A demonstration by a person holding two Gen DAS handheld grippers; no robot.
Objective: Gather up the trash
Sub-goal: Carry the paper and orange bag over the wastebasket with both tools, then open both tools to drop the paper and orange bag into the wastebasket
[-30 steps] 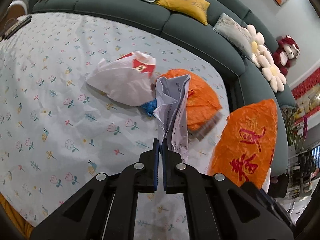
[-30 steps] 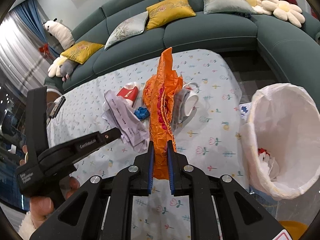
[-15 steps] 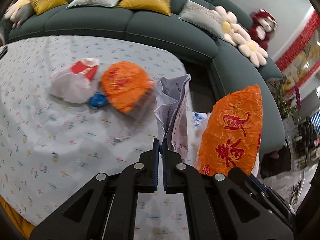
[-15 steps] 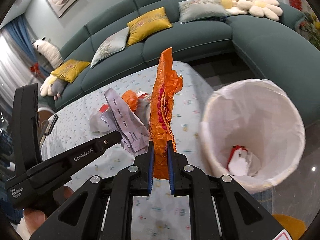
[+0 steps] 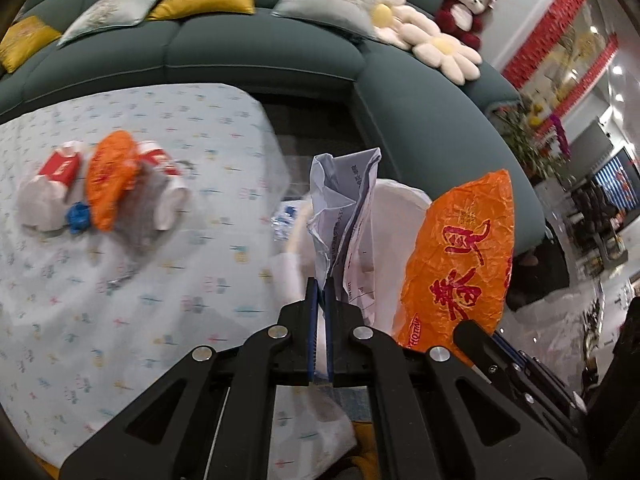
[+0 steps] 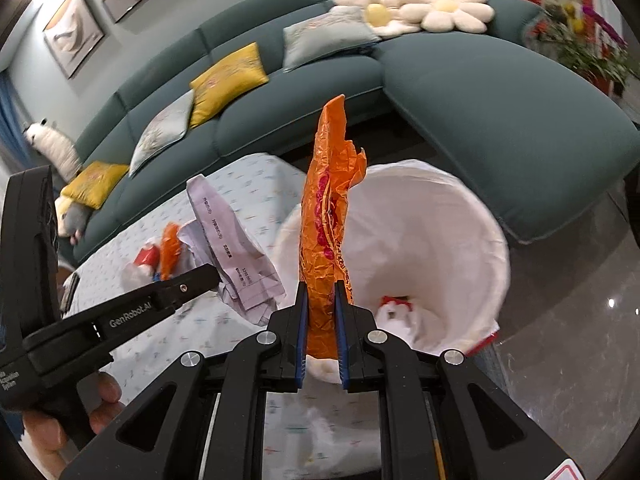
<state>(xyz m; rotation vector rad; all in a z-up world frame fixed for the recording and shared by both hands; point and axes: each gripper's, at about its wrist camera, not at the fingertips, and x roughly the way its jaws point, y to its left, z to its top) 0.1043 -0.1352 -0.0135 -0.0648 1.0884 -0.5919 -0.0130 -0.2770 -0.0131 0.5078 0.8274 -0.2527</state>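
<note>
Left wrist view: left tool pinched tight on crumpled white printed paper, creased and standing up from the pads. Beside it to the right, flat crinkled orange plastic wrapper with red characters, clamped in the right tool. Behind both, part of a white-lined trash bin. On the bench, covered with a floral-print cloth: 2 white-and-red paper cups, an orange crumpled bag and a small blue scrap, bunched together and blurred.

Right wrist view: right tool clamped on the orange wrapper, seen edge-on, upright and wrinkled. Directly behind it, round trash bin with white liner, holding crumpled white-and-red trash. At left, left tool gripping the paper, held by a hand, near the bin rim.
</note>
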